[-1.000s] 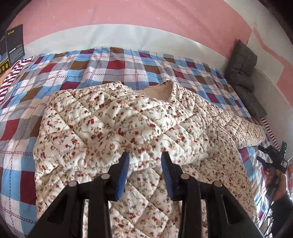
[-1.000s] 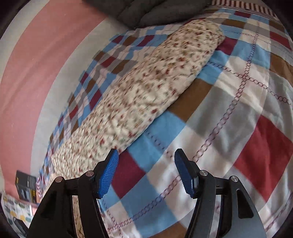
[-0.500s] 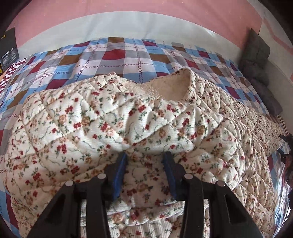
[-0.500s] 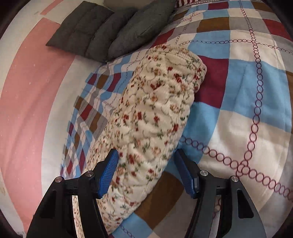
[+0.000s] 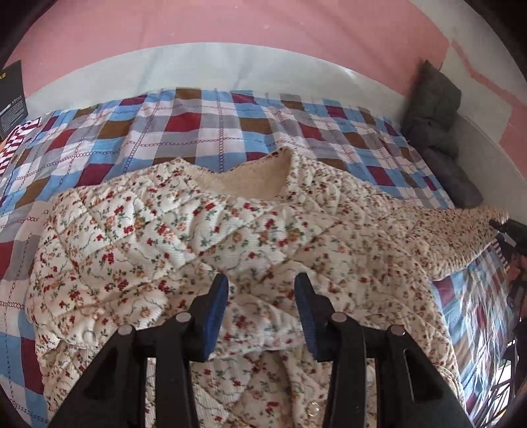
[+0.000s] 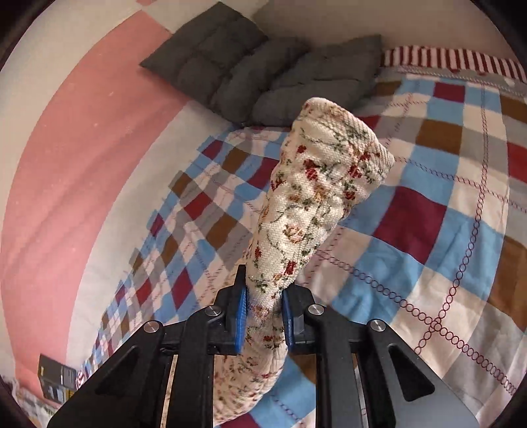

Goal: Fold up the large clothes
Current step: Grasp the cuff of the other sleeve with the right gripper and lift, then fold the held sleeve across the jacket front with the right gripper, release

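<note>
Garment: floral quilted jacket (image 5: 204,250) is lying on the plaid bed (image 5: 184,131).
Right hand-held gripper (image 6: 263,309): clamping the sleeve (image 6: 316,197) near its cuff.
Left hand-held gripper (image 5: 260,309): hovering with jaws apart.
Risk: the thick sleeve is likely slipping out if pulled quickly; unpinned body may be dragging.

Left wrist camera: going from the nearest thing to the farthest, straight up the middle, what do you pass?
Left gripper, open → flowery quilted jacket → its fleecy collar → checked bedspread → white wall band → pink wall.
</note>
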{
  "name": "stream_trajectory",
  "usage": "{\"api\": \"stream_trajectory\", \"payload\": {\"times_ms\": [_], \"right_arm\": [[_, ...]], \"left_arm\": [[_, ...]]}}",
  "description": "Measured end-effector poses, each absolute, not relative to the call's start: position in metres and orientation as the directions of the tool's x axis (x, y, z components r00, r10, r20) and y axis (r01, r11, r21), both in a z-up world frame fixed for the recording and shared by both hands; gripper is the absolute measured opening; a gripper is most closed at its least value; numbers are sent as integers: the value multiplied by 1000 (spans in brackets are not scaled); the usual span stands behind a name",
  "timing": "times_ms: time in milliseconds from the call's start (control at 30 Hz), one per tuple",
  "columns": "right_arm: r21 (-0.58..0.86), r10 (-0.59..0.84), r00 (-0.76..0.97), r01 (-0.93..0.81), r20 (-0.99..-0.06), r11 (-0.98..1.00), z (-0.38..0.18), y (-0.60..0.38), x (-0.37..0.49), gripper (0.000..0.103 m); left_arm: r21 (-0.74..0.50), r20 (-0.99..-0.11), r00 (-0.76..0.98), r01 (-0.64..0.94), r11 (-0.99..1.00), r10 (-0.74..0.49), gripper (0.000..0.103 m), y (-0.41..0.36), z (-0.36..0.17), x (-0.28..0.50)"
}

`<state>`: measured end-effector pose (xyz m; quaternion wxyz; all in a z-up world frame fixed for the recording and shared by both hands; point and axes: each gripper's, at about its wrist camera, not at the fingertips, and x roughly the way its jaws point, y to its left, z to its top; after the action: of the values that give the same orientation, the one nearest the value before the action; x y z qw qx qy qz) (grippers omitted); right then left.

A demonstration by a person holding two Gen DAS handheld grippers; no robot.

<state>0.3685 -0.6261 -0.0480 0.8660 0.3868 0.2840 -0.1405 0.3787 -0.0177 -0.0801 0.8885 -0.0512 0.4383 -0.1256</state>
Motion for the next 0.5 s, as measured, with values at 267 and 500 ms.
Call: {"api": "stream_trajectory", "payload": {"times_ms": [267,500], "right_arm": [[551,118,854,214,-506,807,36,-525,375,16],[480,281,805,5,-522,877,54,-408,386,15]], "left_arm": [[-201,-741,595,248,948,-313,43,-36,-50,368],[-228,-742,600,193,954,-299,43,-11,-49,371]]}}
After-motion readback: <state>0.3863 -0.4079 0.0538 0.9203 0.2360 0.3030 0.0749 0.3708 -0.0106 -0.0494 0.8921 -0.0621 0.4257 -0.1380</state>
